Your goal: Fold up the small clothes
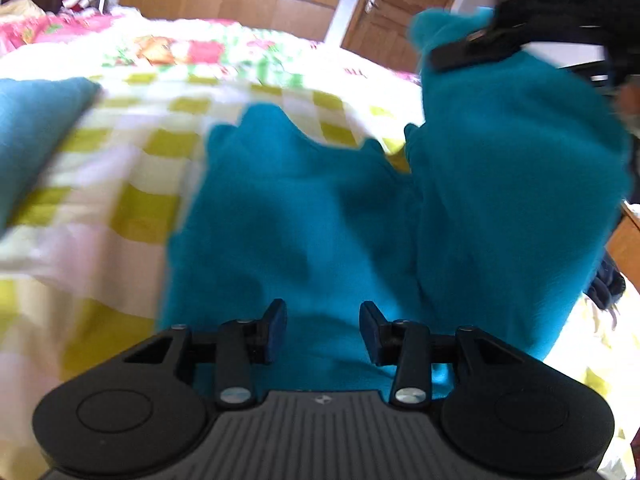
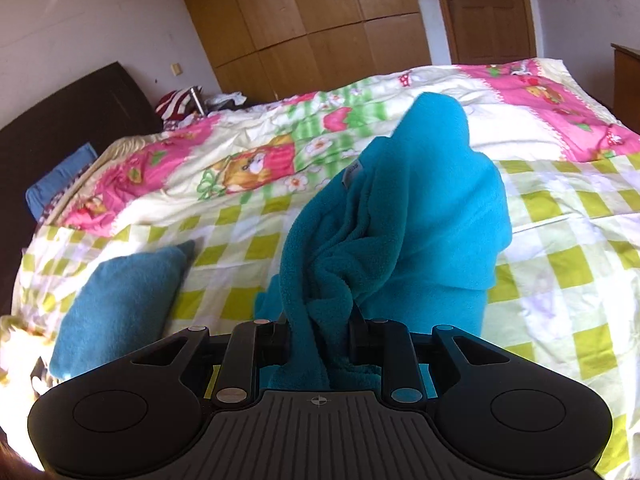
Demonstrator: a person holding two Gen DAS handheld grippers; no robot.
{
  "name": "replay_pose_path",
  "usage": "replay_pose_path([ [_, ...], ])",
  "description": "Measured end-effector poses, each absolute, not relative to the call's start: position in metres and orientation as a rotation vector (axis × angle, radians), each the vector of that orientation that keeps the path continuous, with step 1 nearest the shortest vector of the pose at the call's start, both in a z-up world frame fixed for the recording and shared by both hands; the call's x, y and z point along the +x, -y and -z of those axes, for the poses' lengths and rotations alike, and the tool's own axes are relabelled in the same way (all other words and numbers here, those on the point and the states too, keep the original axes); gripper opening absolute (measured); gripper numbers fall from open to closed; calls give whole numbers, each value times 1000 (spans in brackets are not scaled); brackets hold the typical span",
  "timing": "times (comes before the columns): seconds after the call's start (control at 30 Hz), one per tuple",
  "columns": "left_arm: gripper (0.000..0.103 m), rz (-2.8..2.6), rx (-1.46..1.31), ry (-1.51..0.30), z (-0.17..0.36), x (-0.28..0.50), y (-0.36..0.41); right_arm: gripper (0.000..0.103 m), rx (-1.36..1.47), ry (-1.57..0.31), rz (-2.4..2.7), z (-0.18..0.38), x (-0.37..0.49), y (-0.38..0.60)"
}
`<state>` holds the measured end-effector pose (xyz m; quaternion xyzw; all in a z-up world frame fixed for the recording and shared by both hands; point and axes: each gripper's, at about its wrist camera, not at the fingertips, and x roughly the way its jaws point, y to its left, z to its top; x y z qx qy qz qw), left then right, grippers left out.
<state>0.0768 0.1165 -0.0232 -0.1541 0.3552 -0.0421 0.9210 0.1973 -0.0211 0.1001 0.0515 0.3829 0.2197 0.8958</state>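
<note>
Right wrist view shows the right tool point(image 2: 320, 340) pinched tight on a bunched fold of the teal fleece garment point(image 2: 420, 220), lifting it off the bed point(image 2: 560, 220), probably to let it hang straight before folding. Left tool point(image 1: 323, 330) hovers spread wide over the same cloth, gripping nothing. A folded teal piece point(image 2: 120, 312) lies alongside. No containers are visible.

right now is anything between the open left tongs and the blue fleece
Nothing visible. The left tongs stand open with the teal fleece garment directly ahead, no other item between. The right tongs are shut on a bunched part of it.
</note>
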Motion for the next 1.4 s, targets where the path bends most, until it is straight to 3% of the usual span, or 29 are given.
replay_pose_path([
  [0.13,53,104,-399,-811,34,74,-133,24,11,-845,-499,-77,199,-34],
  [0.33,53,136,-484,-792,32,63,-148,24,-133,-943,-487,-31,198,-86],
  [0.53,53,189,-629,-734,27,37,-177,47,-43,-973,-524,-31,201,-88],
  [0.77,57,165,-688,-644,16,3,-191,59,-27,-912,-687,-65,180,-71],
  [1.0,57,60,-752,-509,2,-11,-209,58,-211,-750,-575,-68,198,-62],
  [1.23,60,50,-509,-387,-30,13,-190,58,-269,-726,-603,-65,213,-64],
  [1.33,65,36,-433,-433,-24,36,-181,57,-305,-735,-632,-59,215,-71],
  [1.37,64,7,-415,-500,-17,45,-178,57,-320,-739,-634,-56,217,-75],
  [1.4,51,-11,-432,-564,-7,52,-180,57,-340,-743,-634,-51,221,-79],
])
